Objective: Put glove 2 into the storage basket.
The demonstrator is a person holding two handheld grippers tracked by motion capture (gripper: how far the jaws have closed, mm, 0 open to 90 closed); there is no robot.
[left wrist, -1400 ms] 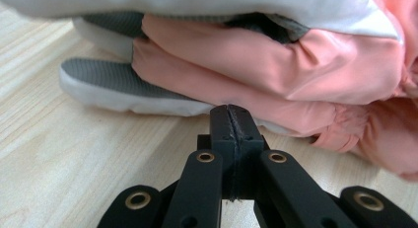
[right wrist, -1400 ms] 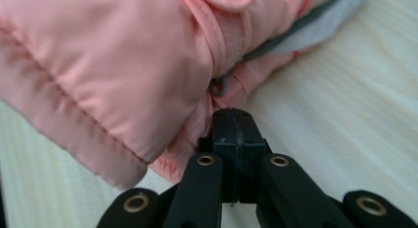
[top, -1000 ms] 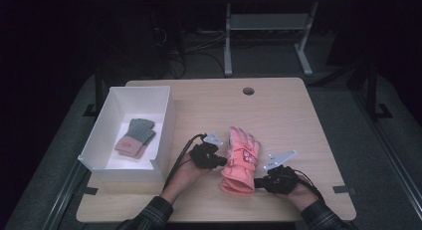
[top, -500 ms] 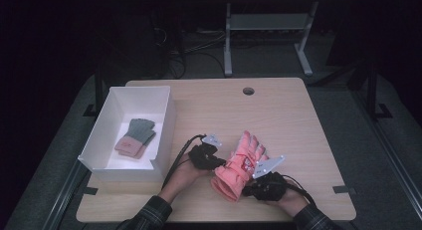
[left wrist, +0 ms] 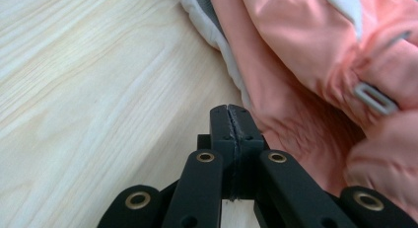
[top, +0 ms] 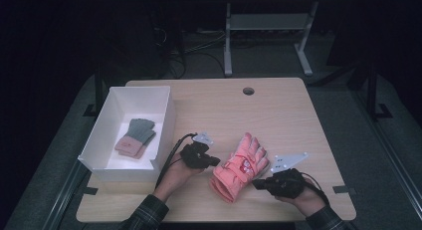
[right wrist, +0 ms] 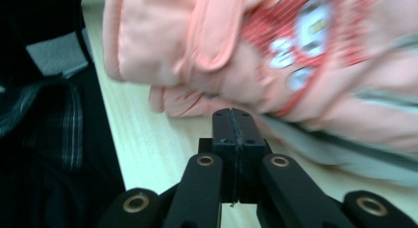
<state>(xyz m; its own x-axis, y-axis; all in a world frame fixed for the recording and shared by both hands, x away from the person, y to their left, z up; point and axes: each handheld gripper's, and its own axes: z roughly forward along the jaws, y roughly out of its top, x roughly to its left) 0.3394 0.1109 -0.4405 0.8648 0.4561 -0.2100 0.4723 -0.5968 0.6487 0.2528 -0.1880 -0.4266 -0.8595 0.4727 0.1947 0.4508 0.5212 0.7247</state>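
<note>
So my right hand-held gripper (top: 258,182) sits nearest to me, jaws pressed fully together with nothing between them, tips pointing at the cuff end of the pink ski glove (top: 240,166). In the right gripper view the glove (right wrist: 256,55) hangs just past the closed tips, a bit blurry, its red and white patch facing the camera; whether the tips actually touch the fabric, I can't tell.

My left hand-held gripper (top: 215,161) is on the other side of the glove, also clamped shut on nothing. In the left gripper view the closed tips (left wrist: 231,112) sit right at the glove's edge (left wrist: 315,65), low over the bare wood of the counter (top: 278,115).

So the glove lies between the two, fingers pointing away from me and angled right.

Farther off to the left stands a white box (top: 166,115) with a green and pink pair of gloves (top: 135,137) lying inside.
</note>
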